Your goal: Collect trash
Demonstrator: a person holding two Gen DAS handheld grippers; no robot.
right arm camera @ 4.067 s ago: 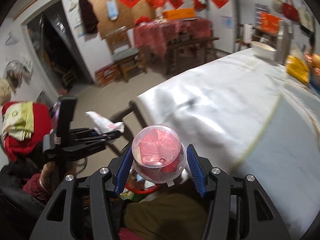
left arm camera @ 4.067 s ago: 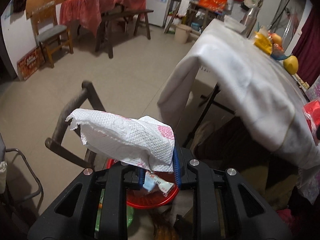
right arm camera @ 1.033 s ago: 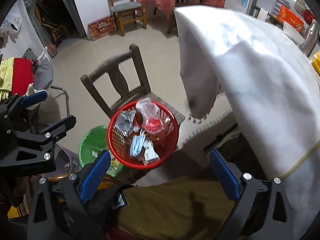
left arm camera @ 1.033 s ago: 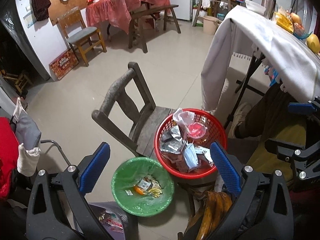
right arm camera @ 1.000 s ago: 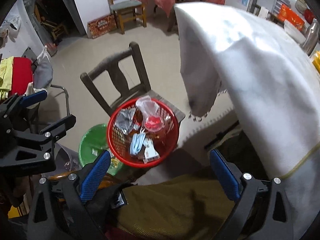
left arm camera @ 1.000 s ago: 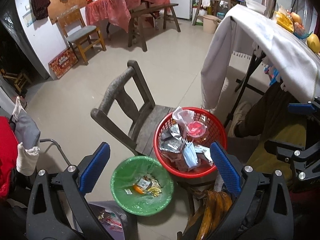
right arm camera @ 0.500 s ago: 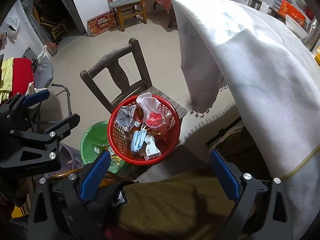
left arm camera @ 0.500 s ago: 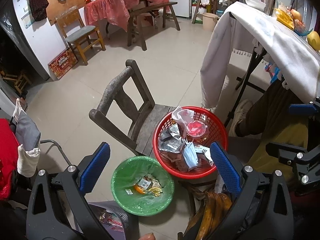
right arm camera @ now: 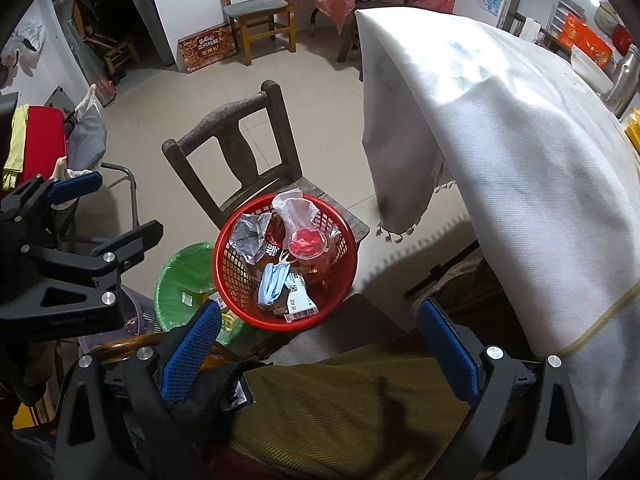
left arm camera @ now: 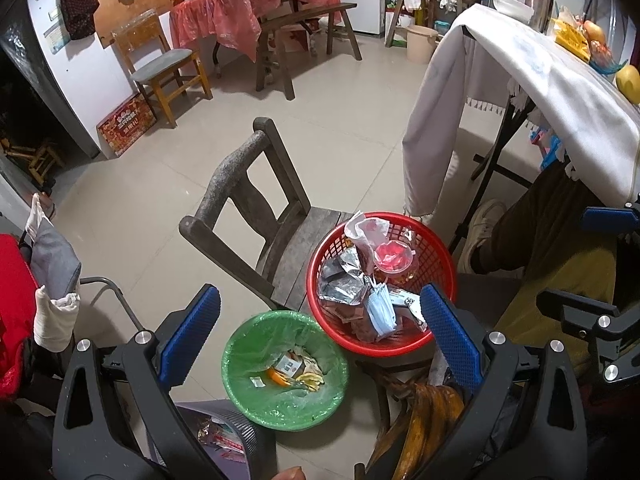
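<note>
A red mesh basket point(left arm camera: 438, 248) point(right arm camera: 228, 272) sits on the seat of a dark wooden chair point(left arm camera: 256, 204) point(right arm camera: 232, 140). It holds trash: a clear cup with red contents point(left arm camera: 394, 254) point(right arm camera: 306, 245), silver foil wrappers point(left arm camera: 340, 284), a blue face mask point(left arm camera: 382, 314) point(right arm camera: 272, 284) and a clear plastic bag point(right arm camera: 294, 208). My left gripper point(left arm camera: 320, 336) is open and empty above the baskets. My right gripper point(right arm camera: 320, 344) is open and empty above my lap, near side of the red basket.
A green-lined bin point(left arm camera: 284, 368) point(right arm camera: 180, 280) with scraps stands on the floor left of the chair. A table under a white cloth point(left arm camera: 560, 80) point(right arm camera: 520, 152) is at the right. My leg in olive trousers point(right arm camera: 360, 408) is below. Open tiled floor point(left arm camera: 160, 208) lies beyond the chair.
Four seconds ago the left gripper held a paper tissue and the right held the clear cup; both are now open and the cup lies in the red basket. Over the last second both views shifted only slightly.
</note>
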